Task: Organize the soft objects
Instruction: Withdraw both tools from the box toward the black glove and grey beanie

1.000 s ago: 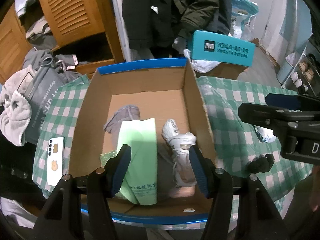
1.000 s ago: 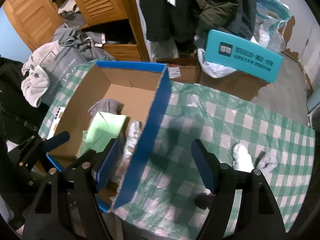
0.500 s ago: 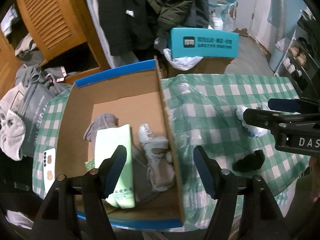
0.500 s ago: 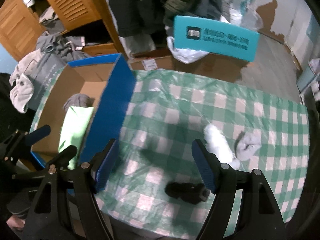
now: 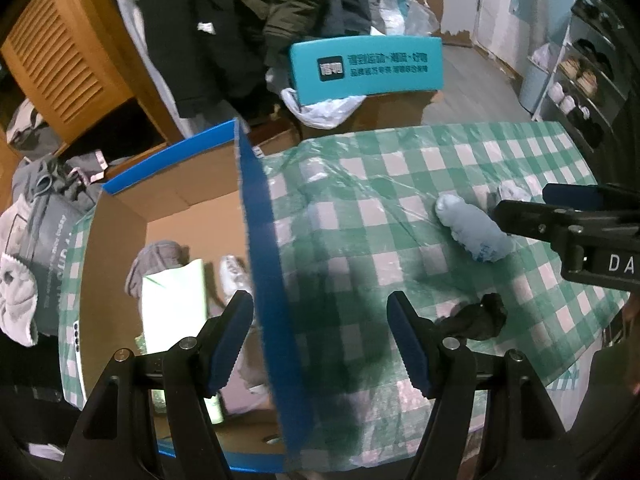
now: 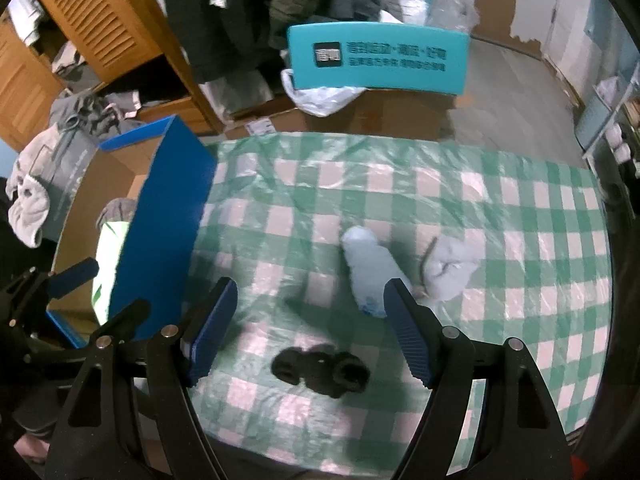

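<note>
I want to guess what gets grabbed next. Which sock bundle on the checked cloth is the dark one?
The black bundle, nearest the right hand-held gripper. The white roll and grey bundle are pale and lie farther off.

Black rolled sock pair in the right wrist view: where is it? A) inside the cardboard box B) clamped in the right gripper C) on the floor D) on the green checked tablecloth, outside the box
D: the black rolled sock pair lies on the green checked tablecloth, to the right of the blue-edged cardboard box, below the open right gripper, whose pads do not touch it.
</note>
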`<state>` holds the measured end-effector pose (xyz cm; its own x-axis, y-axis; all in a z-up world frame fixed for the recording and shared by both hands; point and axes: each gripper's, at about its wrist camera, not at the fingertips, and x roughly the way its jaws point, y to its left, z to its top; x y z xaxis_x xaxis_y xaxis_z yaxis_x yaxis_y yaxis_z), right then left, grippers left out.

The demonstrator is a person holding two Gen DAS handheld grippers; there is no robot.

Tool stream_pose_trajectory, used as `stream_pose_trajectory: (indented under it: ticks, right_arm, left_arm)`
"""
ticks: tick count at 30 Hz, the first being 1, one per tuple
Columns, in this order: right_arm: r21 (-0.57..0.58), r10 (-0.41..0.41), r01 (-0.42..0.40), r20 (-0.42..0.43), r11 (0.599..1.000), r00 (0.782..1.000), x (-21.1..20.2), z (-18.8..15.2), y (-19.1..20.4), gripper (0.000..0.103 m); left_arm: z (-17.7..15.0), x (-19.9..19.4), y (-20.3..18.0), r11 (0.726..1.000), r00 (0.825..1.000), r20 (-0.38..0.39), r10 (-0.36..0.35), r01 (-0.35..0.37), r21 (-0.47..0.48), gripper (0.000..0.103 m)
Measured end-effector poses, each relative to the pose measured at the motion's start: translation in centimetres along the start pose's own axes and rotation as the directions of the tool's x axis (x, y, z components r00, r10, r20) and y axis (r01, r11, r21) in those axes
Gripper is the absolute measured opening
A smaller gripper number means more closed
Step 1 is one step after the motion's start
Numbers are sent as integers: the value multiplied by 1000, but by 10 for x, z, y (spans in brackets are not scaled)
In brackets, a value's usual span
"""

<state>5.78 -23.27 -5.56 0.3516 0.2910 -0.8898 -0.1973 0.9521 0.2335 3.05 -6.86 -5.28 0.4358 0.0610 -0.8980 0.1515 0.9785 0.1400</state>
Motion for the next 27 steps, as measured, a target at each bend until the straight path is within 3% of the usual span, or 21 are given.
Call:
stream_pose_trajectory:
  ticks: [18, 27]
  right_arm:
    - [187, -100, 108, -48, 976, 994, 32, 9, -101, 77]
    - [225, -100, 122, -105, 967, 989, 63, 15, -117, 77]
  left_arm:
    - [26, 42, -42, 997, 996, -77, -48, 53, 54, 71]
    - [35, 72, -51, 996, 989, -128, -71, 79, 52, 71]
